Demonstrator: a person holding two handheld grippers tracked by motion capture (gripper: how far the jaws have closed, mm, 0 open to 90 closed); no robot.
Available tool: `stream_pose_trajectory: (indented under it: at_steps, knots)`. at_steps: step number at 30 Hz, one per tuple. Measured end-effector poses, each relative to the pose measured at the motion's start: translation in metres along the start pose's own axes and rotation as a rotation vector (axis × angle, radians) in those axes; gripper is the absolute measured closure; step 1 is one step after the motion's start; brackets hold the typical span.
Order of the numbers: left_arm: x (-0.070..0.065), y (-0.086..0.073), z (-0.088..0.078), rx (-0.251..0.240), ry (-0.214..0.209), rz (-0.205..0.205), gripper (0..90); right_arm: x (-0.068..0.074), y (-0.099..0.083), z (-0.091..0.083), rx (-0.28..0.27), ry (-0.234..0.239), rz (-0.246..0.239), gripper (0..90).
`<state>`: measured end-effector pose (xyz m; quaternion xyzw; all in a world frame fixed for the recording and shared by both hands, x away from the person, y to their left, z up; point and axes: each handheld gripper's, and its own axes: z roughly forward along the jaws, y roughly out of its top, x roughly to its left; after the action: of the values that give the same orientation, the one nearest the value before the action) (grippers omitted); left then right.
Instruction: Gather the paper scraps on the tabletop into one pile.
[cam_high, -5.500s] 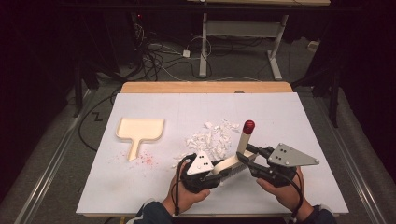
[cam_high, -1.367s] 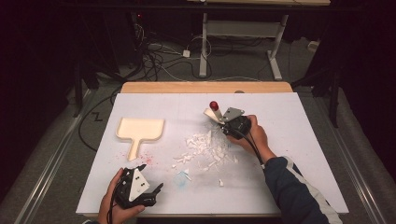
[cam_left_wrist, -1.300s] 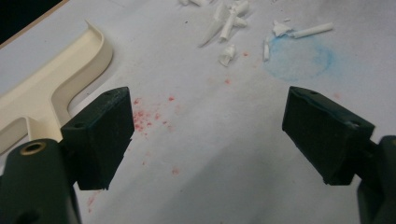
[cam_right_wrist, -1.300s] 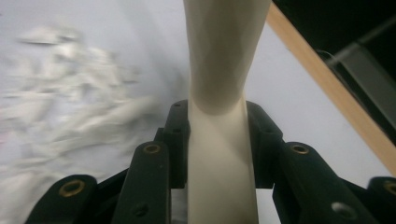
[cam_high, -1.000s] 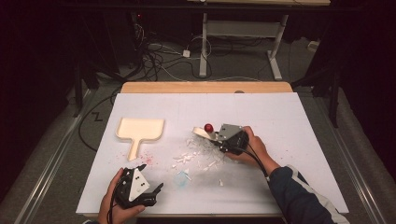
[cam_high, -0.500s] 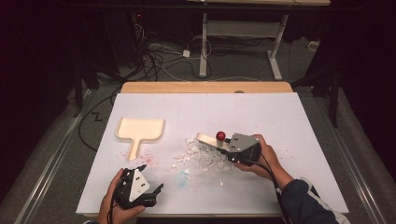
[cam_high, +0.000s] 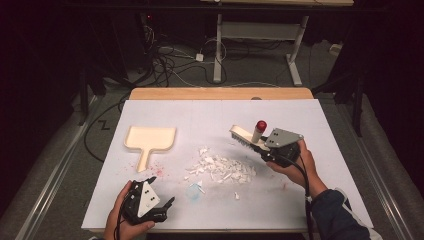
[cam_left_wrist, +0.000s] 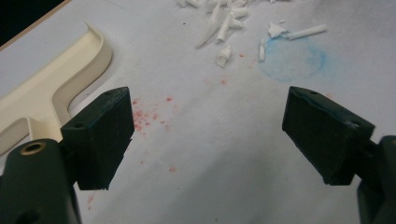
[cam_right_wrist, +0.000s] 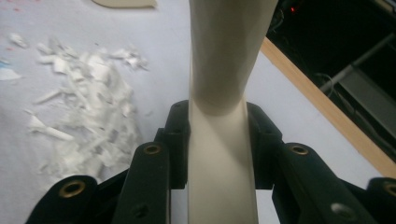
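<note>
A cream hand brush (cam_high: 245, 135) with a red-tipped handle is held by my right gripper (cam_high: 274, 148), shut on its handle (cam_right_wrist: 219, 140) at the table's right side. The brush head hangs just above the white table (cam_high: 310, 120), right of a pile of white paper scraps (cam_high: 220, 168). The same scraps (cam_right_wrist: 88, 107) spread left of the brush in the right gripper view. A cream dustpan (cam_high: 149, 141) lies flat at the left. My left gripper (cam_high: 162, 206) rests open near the front edge, its jaws wide apart over bare table, with the dustpan (cam_left_wrist: 46, 93) at its left.
A faint blue stain (cam_left_wrist: 292, 58) and red specks (cam_left_wrist: 149, 116) mark the table surface. A wooden strip (cam_high: 220, 93) runs along the table's far edge. Beyond it are cables and a desk frame (cam_high: 260, 40) on the dark floor.
My right gripper has carried the brush from the pile's far left toward the right and lowered its head beside the scraps. The left gripper has stayed put near the front edge.
</note>
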<state>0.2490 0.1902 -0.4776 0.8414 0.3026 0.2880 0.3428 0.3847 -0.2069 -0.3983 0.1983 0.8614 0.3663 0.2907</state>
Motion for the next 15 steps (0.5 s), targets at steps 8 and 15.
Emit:
stream_pose_trajectory:
  at_steps: [8,15]
  knots:
    - [-0.001,0.0,0.003,0.01,-0.007,0.002,16.0,-0.022,-0.016,0.02,0.063,-0.104,0.114,67.8]
    - [-0.001,0.0,0.005,0.018,-0.014,0.001,15.9,0.002,-0.004,0.062,0.11,-0.151,0.036,67.7]
